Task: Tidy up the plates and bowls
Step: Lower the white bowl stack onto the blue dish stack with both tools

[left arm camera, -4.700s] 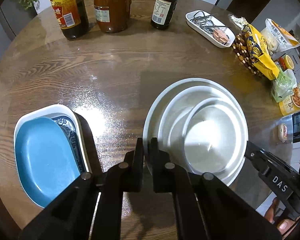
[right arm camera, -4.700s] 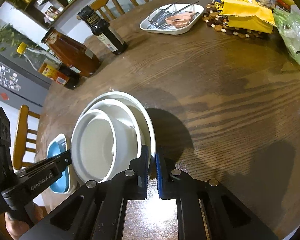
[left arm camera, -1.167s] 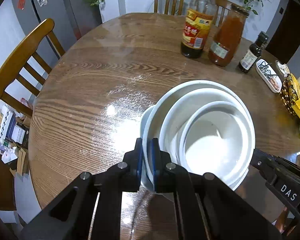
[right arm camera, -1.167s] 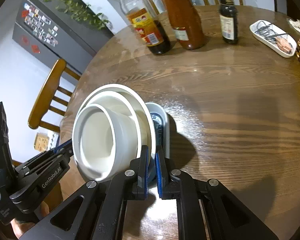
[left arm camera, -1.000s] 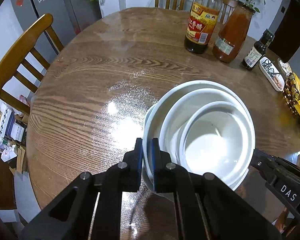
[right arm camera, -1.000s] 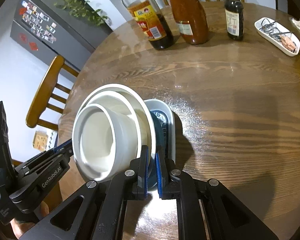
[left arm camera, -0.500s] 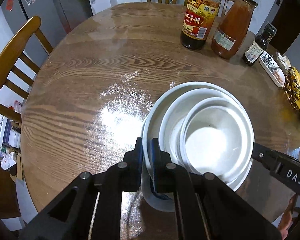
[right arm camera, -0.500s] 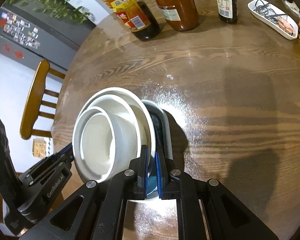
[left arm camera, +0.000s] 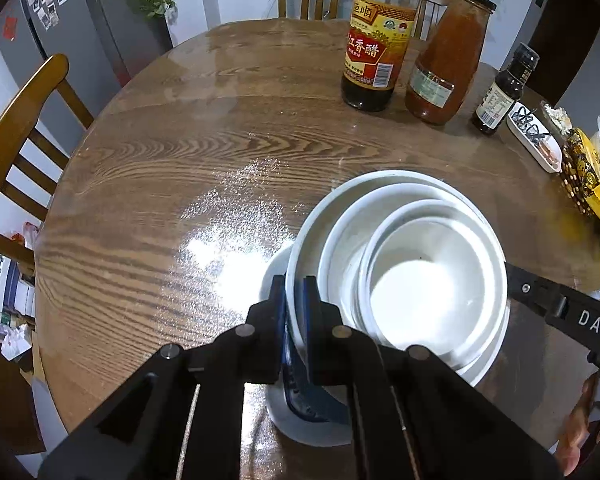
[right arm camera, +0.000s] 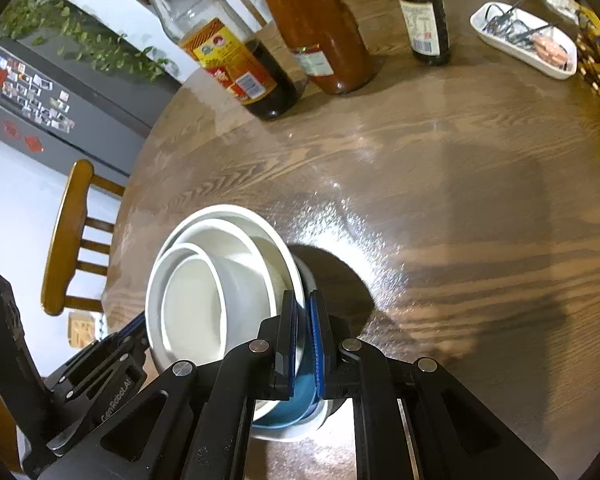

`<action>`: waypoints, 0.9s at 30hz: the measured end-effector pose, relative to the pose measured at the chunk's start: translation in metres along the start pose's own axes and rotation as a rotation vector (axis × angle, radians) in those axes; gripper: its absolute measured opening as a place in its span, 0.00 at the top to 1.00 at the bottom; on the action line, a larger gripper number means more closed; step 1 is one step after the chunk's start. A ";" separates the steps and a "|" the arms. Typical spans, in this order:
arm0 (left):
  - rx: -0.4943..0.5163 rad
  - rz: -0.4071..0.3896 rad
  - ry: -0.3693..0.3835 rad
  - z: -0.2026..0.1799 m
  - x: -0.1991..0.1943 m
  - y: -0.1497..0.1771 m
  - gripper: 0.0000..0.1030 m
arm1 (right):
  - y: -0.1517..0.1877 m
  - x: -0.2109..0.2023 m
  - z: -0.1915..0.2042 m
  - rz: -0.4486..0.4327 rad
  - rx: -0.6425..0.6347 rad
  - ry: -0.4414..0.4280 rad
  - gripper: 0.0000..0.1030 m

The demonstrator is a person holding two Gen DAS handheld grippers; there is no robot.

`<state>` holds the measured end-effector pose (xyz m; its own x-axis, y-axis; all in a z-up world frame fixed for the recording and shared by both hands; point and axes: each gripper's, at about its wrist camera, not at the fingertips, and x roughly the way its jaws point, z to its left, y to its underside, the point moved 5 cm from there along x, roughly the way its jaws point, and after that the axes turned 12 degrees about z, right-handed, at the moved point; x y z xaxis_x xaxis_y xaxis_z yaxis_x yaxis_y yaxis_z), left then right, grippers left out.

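Both grippers carrying nested white stack [left arm camera: 400,280]: plate plus 2 bowls inside. Left gripper [left arm camera: 294,308] clenching plate's near-left rim, right gripper [right arm camera: 303,332] clenching opposite rim. Stack hanging directly over blue dish [right arm camera: 300,400] sitting in white oval dish [left arm camera: 300,428] on table [left arm camera: 180,160]. Coming move looking like straight-down lowering. Stack hiding most of both dishes; gap or contact underneath not readable, centring unclear.
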<state>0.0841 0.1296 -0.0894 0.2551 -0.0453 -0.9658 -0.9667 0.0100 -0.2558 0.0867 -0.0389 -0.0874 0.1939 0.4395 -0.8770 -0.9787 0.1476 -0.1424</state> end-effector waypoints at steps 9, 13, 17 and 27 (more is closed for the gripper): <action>0.014 -0.036 0.015 -0.003 0.002 -0.006 0.96 | -0.007 -0.004 0.006 -0.050 -0.041 0.063 0.89; 0.026 -0.053 0.008 -0.009 0.003 -0.012 0.96 | -0.011 -0.006 0.005 -0.077 -0.049 0.094 0.89; 0.044 -0.065 0.008 -0.016 0.005 -0.021 0.96 | -0.017 -0.008 0.001 -0.098 -0.045 0.111 0.89; 0.066 -0.080 -0.002 -0.027 0.008 -0.032 0.96 | -0.028 -0.014 -0.009 -0.123 -0.033 0.132 0.89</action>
<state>0.1167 0.1024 -0.0880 0.3315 -0.0471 -0.9423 -0.9397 0.0727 -0.3342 0.1109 -0.0575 -0.0757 0.3039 0.2992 -0.9045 -0.9503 0.1626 -0.2656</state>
